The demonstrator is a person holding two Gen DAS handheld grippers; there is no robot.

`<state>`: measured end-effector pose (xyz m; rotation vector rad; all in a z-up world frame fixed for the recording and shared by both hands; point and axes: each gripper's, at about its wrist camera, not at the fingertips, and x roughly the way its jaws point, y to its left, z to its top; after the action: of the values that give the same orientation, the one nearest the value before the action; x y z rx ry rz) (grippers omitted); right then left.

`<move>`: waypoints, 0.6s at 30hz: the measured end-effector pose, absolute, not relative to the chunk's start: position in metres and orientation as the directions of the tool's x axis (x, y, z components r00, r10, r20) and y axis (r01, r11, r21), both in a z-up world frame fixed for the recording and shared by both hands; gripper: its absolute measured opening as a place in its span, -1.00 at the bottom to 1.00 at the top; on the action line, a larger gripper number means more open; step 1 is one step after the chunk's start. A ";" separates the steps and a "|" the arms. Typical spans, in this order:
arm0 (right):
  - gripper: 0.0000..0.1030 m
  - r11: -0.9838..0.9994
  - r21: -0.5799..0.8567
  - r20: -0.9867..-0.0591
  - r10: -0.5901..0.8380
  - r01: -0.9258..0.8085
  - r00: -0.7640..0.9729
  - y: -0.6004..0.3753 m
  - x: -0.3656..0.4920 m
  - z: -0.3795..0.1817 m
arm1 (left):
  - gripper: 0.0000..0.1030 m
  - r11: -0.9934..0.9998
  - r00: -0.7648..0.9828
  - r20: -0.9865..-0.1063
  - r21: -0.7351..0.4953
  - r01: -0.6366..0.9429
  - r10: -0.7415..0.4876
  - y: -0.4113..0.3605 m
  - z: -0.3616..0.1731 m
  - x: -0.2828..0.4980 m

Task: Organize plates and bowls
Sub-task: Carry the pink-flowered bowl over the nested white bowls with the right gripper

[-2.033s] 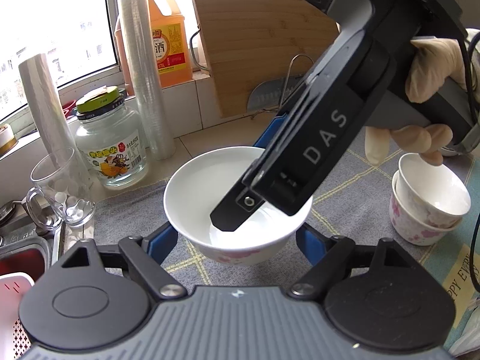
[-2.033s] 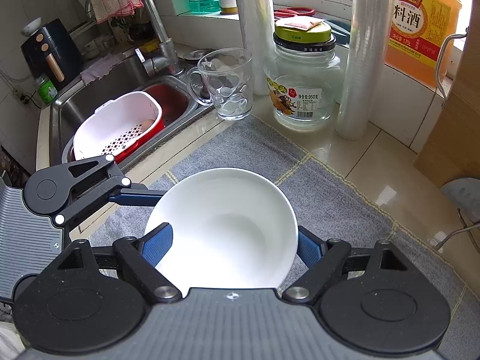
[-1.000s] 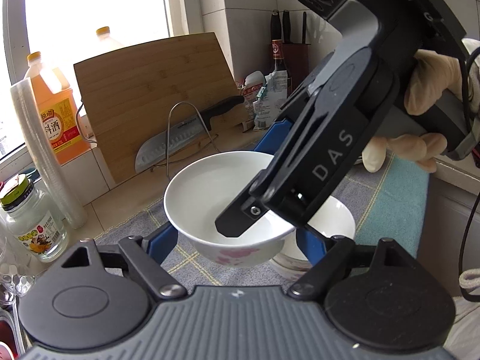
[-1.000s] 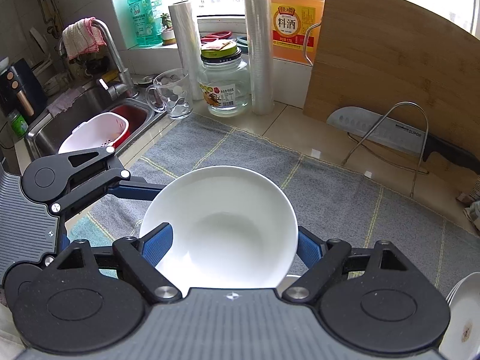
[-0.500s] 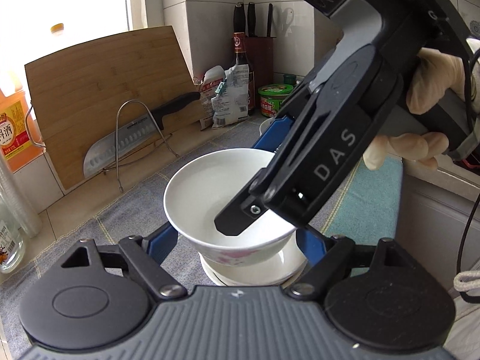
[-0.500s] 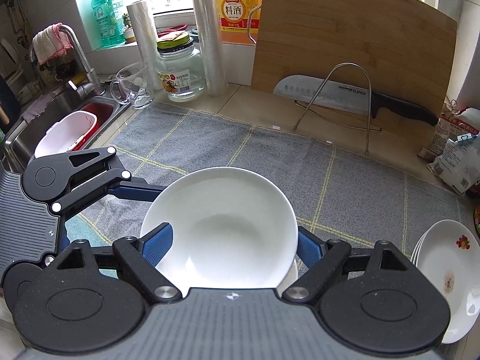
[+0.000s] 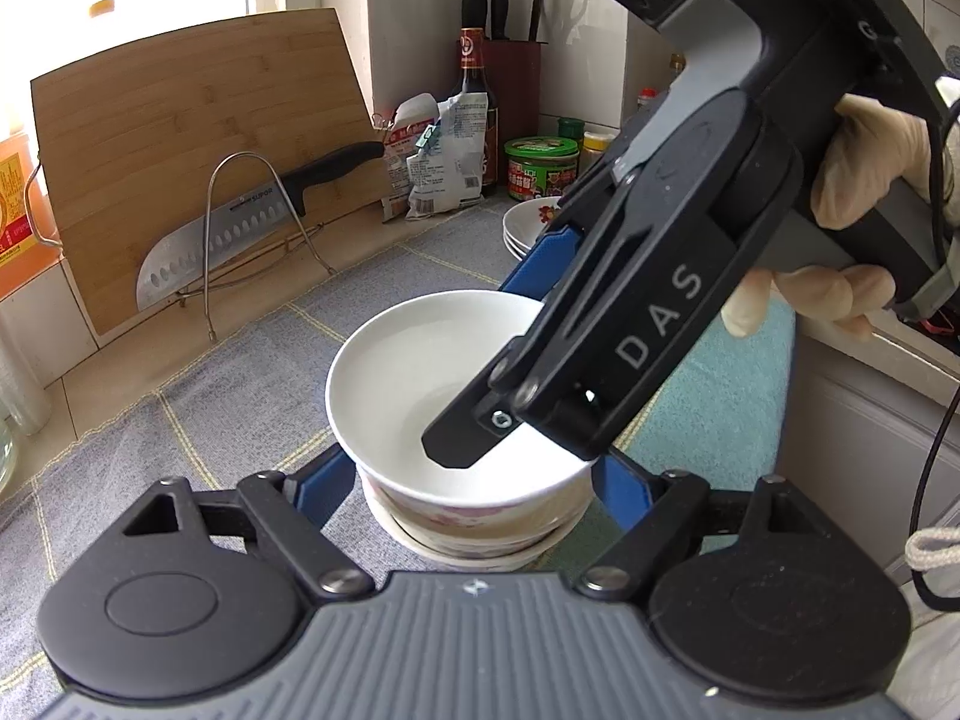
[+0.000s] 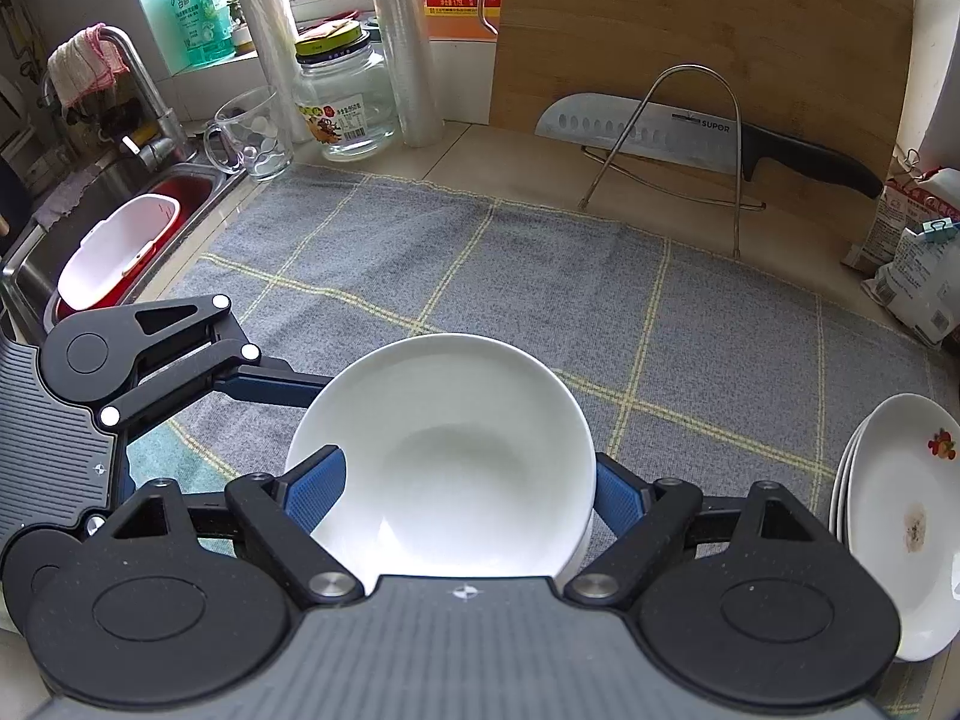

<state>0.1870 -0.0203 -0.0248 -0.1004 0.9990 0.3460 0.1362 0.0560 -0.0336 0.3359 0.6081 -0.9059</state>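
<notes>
A white bowl (image 7: 420,372) with a pink flower pattern outside sits nested on top of a stack of like bowls (image 7: 468,546). It also shows in the right wrist view (image 8: 444,450). My left gripper (image 7: 474,468) has its blue pads on both sides of the bowl. My right gripper (image 8: 450,486) grips the same bowl from the other side, and its body hangs over the bowl in the left wrist view. A stack of white plates (image 8: 894,528) with a fruit print lies at the right and shows in the left wrist view (image 7: 528,228).
A grey checked mat (image 8: 540,276) covers the counter. A bamboo board (image 8: 690,30), a knife on a wire stand (image 8: 690,126), a glass jar (image 8: 342,96), a glass mug (image 8: 252,132), rolls and bottles line the back. The sink (image 8: 120,228) is at the left. Food bags (image 8: 918,258) stand at the right.
Both grippers carried the bowl to the right along the counter, away from the sink, and lowered it onto the stack of bowls. Both stay closed on it.
</notes>
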 end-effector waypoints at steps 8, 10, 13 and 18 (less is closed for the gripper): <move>0.75 0.944 0.079 -0.844 0.234 -0.320 0.482 -0.022 0.190 -0.030 | 0.65 0.577 0.453 -0.636 0.015 0.817 -0.624 0.053 -0.036 0.136; 0.75 0.944 0.084 -0.845 0.237 -0.320 0.480 -0.022 0.190 -0.031 | 0.65 0.576 0.450 -0.639 0.012 0.817 -0.624 0.053 -0.037 0.137; 0.75 0.944 0.083 -0.846 0.237 -0.321 0.478 -0.022 0.190 -0.032 | 0.65 0.577 0.446 -0.642 0.008 0.817 -0.623 0.053 -0.037 0.138; 0.76 0.944 0.084 -0.849 0.236 -0.320 0.474 -0.022 0.191 -0.034 | 0.65 0.577 0.447 -0.642 0.009 0.816 -0.623 0.053 -0.037 0.138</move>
<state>0.1911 -0.0223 -0.0338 -0.0907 1.0227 0.3401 0.1377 0.0528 -0.0374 0.3407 0.6382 -0.9119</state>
